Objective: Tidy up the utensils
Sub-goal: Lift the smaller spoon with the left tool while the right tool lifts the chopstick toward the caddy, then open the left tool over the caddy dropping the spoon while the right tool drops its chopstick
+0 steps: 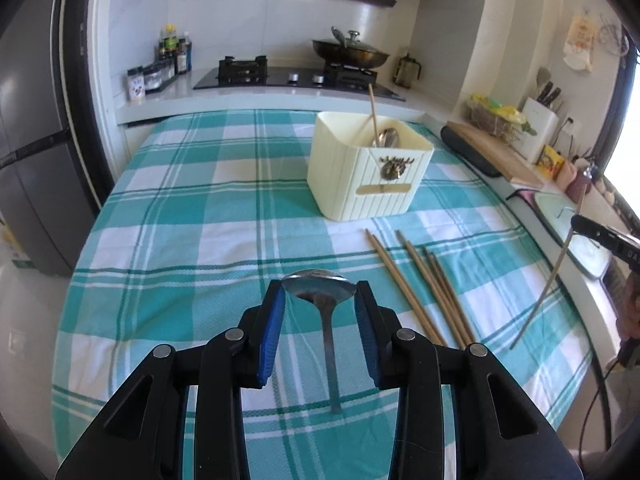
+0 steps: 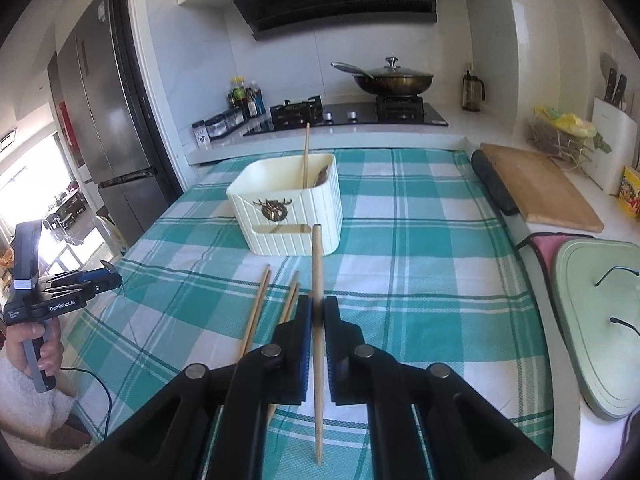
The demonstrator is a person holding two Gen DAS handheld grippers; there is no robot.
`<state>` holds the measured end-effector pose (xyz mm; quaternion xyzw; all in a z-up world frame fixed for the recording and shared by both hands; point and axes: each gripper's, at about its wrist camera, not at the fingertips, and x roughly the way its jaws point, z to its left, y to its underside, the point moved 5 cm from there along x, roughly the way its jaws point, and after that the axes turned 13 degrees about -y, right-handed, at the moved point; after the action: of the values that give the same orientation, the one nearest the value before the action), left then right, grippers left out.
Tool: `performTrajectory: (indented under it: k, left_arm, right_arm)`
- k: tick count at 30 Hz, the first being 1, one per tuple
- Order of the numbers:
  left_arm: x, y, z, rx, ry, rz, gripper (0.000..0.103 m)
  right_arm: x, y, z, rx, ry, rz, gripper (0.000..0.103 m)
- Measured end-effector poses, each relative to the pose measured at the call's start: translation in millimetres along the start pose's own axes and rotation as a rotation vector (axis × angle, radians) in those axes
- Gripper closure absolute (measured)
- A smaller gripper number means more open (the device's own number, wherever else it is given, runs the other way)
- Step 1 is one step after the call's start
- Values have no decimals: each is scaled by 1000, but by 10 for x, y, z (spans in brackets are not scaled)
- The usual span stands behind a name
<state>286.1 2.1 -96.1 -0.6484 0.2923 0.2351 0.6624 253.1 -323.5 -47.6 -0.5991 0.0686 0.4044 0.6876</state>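
Observation:
My left gripper (image 1: 319, 294) is shut on the bowl of a metal spoon (image 1: 320, 290), whose handle hangs down above the checked cloth. My right gripper (image 2: 318, 312) is shut on a wooden chopstick (image 2: 317, 264) lifted off the table; the same chopstick (image 1: 560, 264) shows at the right edge of the left wrist view. A cream utensil box (image 1: 368, 168) stands mid-table with one chopstick and a spoon inside it. Several chopsticks (image 1: 420, 284) lie on the cloth in front of the box. The left gripper (image 2: 106, 276) appears at the left of the right wrist view.
A teal checked tablecloth (image 1: 200, 220) covers the table. Behind it is a stove with a lidded pan (image 1: 350, 54) and bottles (image 1: 172, 52). A cutting board (image 2: 536, 184) and a pale green lid (image 2: 600, 320) sit on the counter to the right. A fridge (image 2: 108, 120) stands at left.

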Motion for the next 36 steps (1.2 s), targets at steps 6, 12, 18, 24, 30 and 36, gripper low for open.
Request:
performTrajectory:
  k: [6, 12, 18, 24, 30, 36]
  left_arm:
    - [-231, -168, 27, -20, 35, -45, 67]
    - [-288, -411, 75, -29, 67, -51, 68]
    - [-387, -857, 92, -45, 118, -72, 68]
    - [-553, -1603, 13, -50, 109, -203, 68]
    - [-331, -2290, -141, -109, 81, -313, 68]
    - [403, -2534, -365, -117, 35, -252, 68]
  right_arm:
    - [-122, -201, 130, -31, -5, -84, 97]
    - [-84, -500, 165, -53, -11, -123, 97]
    - [42, -899, 156, -94, -13, -139, 97]
    - [106, -1492, 216, -165, -3, -212, 97]
    - [267, -2073, 262, -199, -9, -338, 97]
    - [812, -2239, 153, -200, -28, -332, 97]
